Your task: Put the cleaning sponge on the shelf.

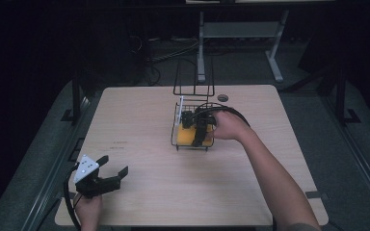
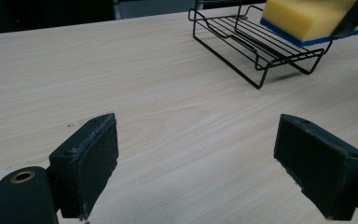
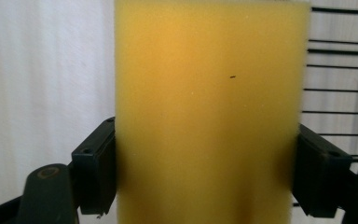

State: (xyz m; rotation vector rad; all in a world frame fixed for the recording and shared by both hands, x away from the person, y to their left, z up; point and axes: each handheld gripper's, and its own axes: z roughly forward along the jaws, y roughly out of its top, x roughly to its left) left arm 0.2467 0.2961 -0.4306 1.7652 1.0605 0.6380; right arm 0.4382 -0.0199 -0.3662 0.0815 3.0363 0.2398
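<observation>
- Right gripper [image 1: 198,129], seen from above, holds a yellow sponge [image 1: 189,136] over a black wire rack [image 1: 192,98] on the wooden table [image 1: 183,187]; the left gripper [image 1: 112,169] rests open near the front left corner.
- Left gripper view: jaws spread wide above bare wood, rack and sponge well ahead.
- Right gripper view: both jaws press the sponge's sides.

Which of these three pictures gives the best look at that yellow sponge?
The left gripper view: the sponge shows its yellow body and blue underside, over the wire rack. The right gripper view puts it so close, between the right gripper, that it is a yellow slab. From the high view it is a small yellow patch.
</observation>
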